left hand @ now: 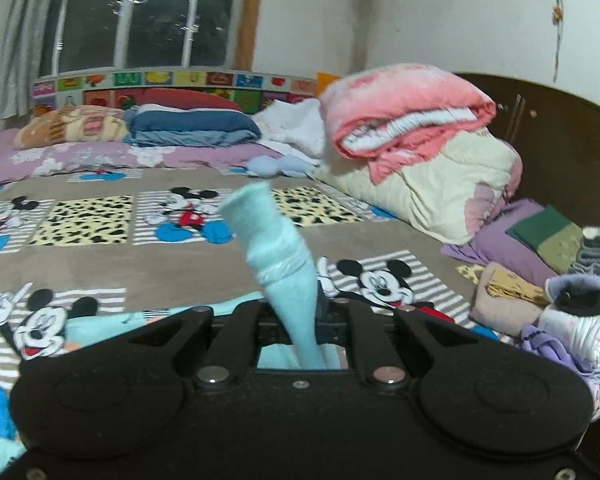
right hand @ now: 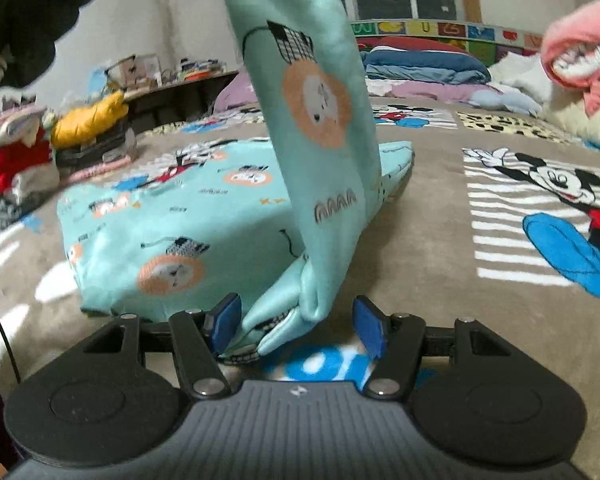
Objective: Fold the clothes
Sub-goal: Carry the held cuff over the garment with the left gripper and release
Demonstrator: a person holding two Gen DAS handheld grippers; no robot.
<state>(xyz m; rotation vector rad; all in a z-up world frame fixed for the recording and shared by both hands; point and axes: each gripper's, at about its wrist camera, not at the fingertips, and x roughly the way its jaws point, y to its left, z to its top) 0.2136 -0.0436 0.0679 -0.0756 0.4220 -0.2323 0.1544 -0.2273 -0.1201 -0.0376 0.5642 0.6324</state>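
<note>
Mint printed garment (right hand: 168, 216) with lion and zebra motifs lies on the Mickey bedspread (right hand: 440, 208), one sleeve lifted upright. Left gripper (left hand: 300, 312) is clamped on the sleeve cuff; right gripper (right hand: 298, 326) has its jaws apart around a lower fold.

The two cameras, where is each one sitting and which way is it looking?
Left wrist: sits on the left gripper, looking across the bed toward the window; its black fingers pinch the mint garment's sleeve.
Right wrist: sits on the right gripper, low over the bed; its blue pads are apart, beside the garment's lower fold.
Shared: the mint garment, Mickey bedspread, pink blanket.
</note>
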